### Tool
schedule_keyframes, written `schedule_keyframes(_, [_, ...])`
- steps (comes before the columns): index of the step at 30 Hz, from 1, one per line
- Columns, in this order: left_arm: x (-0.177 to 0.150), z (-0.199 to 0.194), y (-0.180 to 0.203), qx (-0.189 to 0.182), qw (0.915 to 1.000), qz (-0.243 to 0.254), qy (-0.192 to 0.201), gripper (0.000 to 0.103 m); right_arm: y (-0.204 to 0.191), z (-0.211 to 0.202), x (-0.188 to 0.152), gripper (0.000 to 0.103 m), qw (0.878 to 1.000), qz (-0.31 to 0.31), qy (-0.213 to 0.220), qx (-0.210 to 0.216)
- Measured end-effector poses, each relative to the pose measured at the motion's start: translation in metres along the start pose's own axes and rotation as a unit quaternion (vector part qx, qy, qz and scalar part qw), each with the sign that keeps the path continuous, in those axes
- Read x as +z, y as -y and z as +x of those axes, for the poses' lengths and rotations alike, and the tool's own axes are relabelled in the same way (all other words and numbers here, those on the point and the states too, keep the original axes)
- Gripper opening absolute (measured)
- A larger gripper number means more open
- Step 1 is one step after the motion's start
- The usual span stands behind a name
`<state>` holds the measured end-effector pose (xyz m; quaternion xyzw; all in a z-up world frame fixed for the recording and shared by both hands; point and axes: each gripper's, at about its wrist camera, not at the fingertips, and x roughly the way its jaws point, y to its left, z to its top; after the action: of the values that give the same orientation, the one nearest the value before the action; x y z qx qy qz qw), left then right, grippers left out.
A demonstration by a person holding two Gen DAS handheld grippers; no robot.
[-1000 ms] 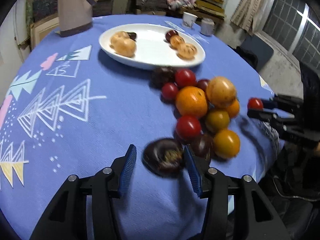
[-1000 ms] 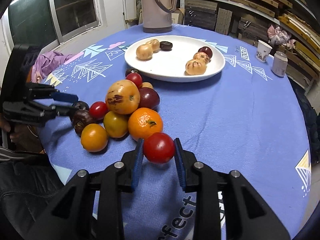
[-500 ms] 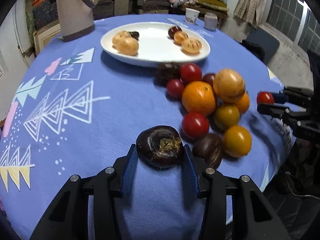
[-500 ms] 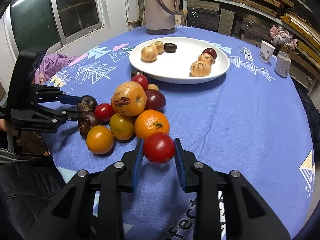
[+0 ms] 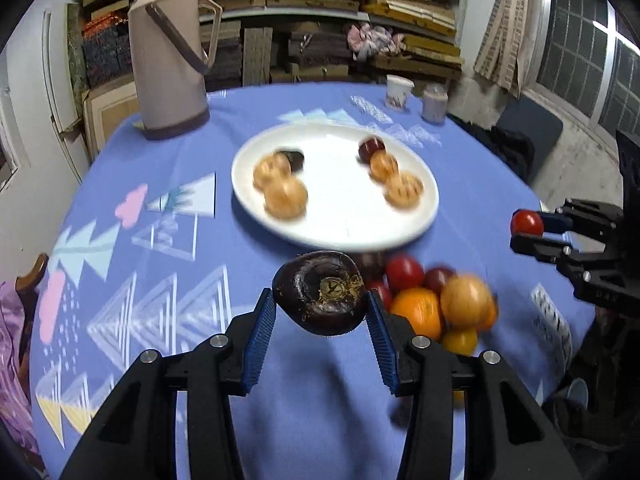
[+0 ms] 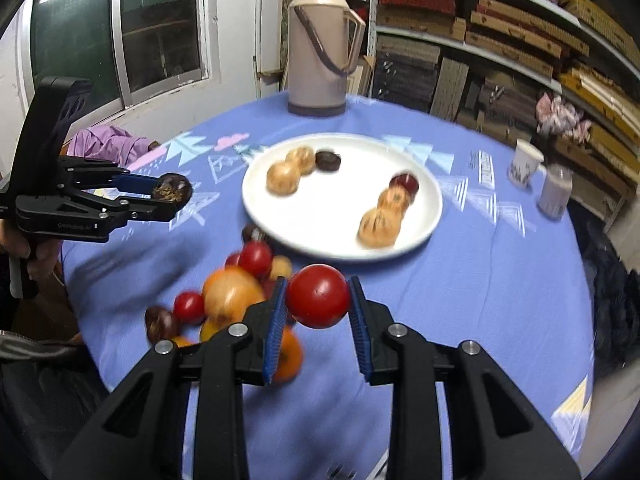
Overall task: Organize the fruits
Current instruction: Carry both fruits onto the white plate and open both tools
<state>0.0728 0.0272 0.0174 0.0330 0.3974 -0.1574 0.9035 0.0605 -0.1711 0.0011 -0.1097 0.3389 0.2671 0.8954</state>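
My left gripper (image 5: 320, 314) is shut on a dark purple fruit (image 5: 320, 298) and holds it above the blue tablecloth. My right gripper (image 6: 318, 300) is shut on a red tomato (image 6: 318, 296), also lifted off the cloth. A white plate (image 5: 344, 224) beyond both holds several tan fruits and two dark ones. A pile of fruit (image 5: 436, 304) with an orange, red tomatoes and yellow fruits lies on the cloth just in front of the plate. In the right wrist view the left gripper (image 6: 172, 194) shows at the left with its dark fruit (image 6: 173, 187); the plate (image 6: 428, 216) lies ahead.
A tall beige thermos (image 5: 170, 52) stands at the far side of the round table. A white cup (image 5: 398, 92) and a small jar (image 5: 434, 102) sit at the far right. Shelves of stacked boxes line the wall behind. A person's hand (image 6: 28, 248) holds the left gripper.
The left gripper closed on the dark purple fruit and lifted it off the cloth. Both grippers rose with their fruit, and the plate now sits nearer the middle of each view.
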Motion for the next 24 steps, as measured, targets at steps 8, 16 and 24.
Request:
schedule_keyframes(8, [0.050,0.051,0.001,-0.019,0.9997,-0.013,-0.009,0.047,0.014,0.055,0.043,0.029,1.000,0.007,-0.020,0.015])
schedule_keyframes(16, [0.069,0.098,-0.002,-0.030,0.9986,-0.027,-0.036,0.047,0.021,0.112,0.055,0.029,0.998,0.005,-0.058,0.018])
schedule_keyframes(24, [0.091,0.122,-0.007,-0.045,0.9976,-0.040,-0.033,0.047,0.034,0.154,0.077,0.030,0.998,0.003,-0.060,-0.005])
